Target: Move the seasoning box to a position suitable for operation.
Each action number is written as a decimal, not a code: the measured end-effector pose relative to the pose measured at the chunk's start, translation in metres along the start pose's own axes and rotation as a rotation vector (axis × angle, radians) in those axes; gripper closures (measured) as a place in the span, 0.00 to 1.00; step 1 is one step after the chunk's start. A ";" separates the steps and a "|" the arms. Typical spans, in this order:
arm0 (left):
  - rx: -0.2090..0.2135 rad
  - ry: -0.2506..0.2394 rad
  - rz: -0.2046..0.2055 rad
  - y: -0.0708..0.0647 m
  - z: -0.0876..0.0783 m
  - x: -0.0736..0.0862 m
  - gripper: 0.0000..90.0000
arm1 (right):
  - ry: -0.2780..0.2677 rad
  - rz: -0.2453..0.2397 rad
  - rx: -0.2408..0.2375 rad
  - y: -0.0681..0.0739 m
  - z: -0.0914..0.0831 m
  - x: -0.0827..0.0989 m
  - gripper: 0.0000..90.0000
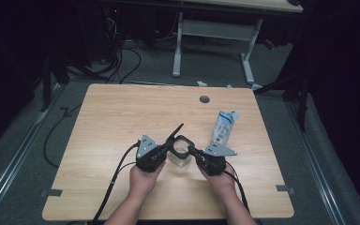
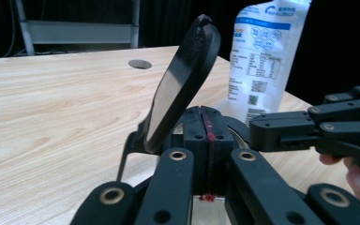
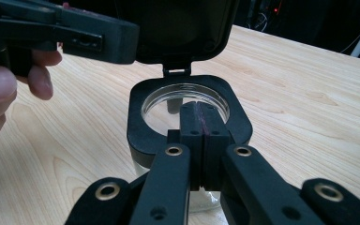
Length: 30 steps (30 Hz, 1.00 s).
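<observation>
Hands (image 1: 143, 180) low, tongs (image 1: 172, 149) at jar (image 1: 180, 152)

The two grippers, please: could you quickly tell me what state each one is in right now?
Left gripper: shut, at the rim of the jar beside its raised lid; no grip can be told.
Right gripper: shut, at the jar's black rim; no grip can be told.

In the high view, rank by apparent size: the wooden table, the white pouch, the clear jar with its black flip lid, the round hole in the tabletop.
1. wooden table
2. white pouch
3. clear jar, close to the pouch in size, so that order is unsure
4. round hole
</observation>
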State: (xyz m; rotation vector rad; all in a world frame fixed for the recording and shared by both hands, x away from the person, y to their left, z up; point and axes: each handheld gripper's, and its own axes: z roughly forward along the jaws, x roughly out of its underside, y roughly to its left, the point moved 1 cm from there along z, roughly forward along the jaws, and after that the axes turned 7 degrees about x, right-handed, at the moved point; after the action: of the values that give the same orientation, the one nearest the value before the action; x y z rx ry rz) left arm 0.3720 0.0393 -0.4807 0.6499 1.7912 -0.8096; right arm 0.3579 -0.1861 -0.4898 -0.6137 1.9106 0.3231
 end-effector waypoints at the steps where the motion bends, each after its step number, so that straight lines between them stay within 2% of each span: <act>1: 0.000 0.000 0.000 0.000 0.000 0.000 1.00 | 0.000 0.003 -0.002 0.000 0.000 0.000 1.00; 14: -0.041 -0.006 -0.013 0.009 -0.003 -0.003 1.00 | -0.006 0.003 -0.007 -0.001 0.000 0.001 1.00; 30: -0.071 -0.010 -0.033 0.014 -0.004 -0.003 1.00 | -0.010 0.006 -0.015 -0.002 0.000 0.001 1.00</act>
State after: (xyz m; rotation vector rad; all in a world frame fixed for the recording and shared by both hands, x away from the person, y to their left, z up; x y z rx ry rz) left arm 0.3812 0.0509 -0.4804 0.5704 1.8170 -0.7667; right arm 0.3587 -0.1881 -0.4911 -0.6147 1.9027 0.3438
